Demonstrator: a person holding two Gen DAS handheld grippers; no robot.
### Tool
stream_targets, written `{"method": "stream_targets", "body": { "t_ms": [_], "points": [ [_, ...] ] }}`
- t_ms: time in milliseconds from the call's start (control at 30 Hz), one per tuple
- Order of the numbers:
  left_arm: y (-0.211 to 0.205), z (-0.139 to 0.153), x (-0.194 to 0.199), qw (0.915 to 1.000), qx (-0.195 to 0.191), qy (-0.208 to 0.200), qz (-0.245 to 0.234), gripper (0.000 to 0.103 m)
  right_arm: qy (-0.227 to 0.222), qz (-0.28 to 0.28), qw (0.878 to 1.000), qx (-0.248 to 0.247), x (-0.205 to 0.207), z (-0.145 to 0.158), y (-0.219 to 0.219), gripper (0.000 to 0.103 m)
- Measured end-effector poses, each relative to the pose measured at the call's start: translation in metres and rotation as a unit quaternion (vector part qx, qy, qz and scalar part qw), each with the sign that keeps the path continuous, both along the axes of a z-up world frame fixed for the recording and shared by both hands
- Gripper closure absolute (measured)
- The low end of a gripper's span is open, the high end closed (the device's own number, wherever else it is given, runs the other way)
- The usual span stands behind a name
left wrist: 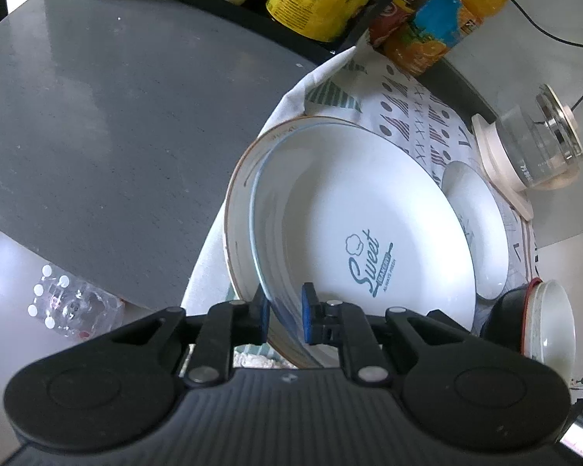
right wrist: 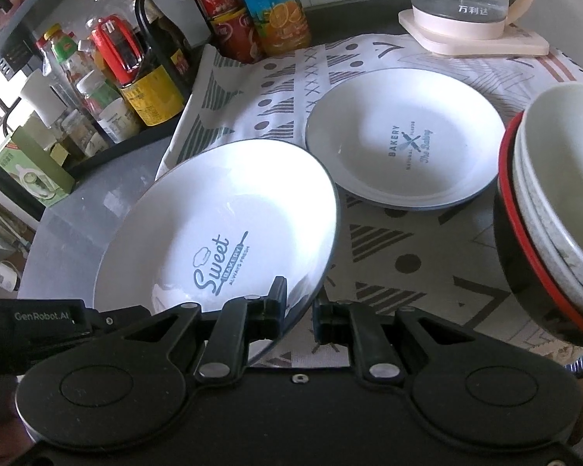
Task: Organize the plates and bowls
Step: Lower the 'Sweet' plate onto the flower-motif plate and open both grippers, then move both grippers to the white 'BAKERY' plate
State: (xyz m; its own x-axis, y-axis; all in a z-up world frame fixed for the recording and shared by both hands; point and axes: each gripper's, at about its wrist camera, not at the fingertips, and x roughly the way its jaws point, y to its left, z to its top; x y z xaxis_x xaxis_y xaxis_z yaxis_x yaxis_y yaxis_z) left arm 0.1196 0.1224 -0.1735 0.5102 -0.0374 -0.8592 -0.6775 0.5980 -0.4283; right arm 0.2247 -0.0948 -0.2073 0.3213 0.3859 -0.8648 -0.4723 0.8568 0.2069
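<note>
Sweet plate [right wrist: 221, 229] tilts beside Bakery plate [right wrist: 406, 139] and stacked bowls [right wrist: 552, 202].

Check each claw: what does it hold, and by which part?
Both grip the "Sweet" plate by its rim: left claw and right claw on opposite edges, plate tilted.
</note>
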Motion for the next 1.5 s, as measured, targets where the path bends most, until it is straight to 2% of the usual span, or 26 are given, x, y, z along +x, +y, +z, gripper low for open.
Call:
{"method": "stream_targets", "body": {
  "t_ms": [167,367,533,967,1200,1300,1367,1433,1500],
  "points": [
    [0.007,0.004,0.0,0.9999,-0.013,0.009,0.006,0.089,-0.006,0.003,1.0,-0.005,-0.001,-0.001,0.001,0.089],
    [0.009,0.015,-0.003,0.9998,0.0,0.017,0.014,0.084,-0.006,0.0,1.0,-0.01,0.0,-0.003,0.004,0.088],
    [0.013,0.024,-0.01,0.9997,0.012,0.001,0.019,0.082,0.002,-0.002,1.0,-0.008,0.0,-0.006,0.004,0.089],
    [0.014,0.005,-0.014,0.9989,0.026,0.026,0.03,0.081,0.018,-0.006,1.0,-0.003,0.003,-0.009,0.004,0.085],
    [0.012,0.015,-0.007,0.9988,0.037,0.015,0.029,0.081,0.03,-0.017,0.999,0.006,0.004,0.002,-0.002,0.083],
    [0.01,0.02,0.001,0.9981,0.051,0.017,0.03,0.071,0.023,-0.013,0.999,0.021,0.006,0.015,-0.004,0.076],
    [0.01,0.024,0.007,0.9977,0.057,0.016,0.035,0.059,0.012,-0.009,1.0,0.023,0.01,0.023,-0.004,0.073],
    [0.01,0.027,0.011,0.9973,0.061,0.012,0.04,0.053,0.003,-0.013,1.0,0.025,0.016,0.028,-0.006,0.062],
    [0.009,0.033,0.016,0.9967,0.068,0.006,0.042,0.048,-0.002,-0.021,0.999,0.026,0.023,0.032,-0.008,0.056]
  ]
}}
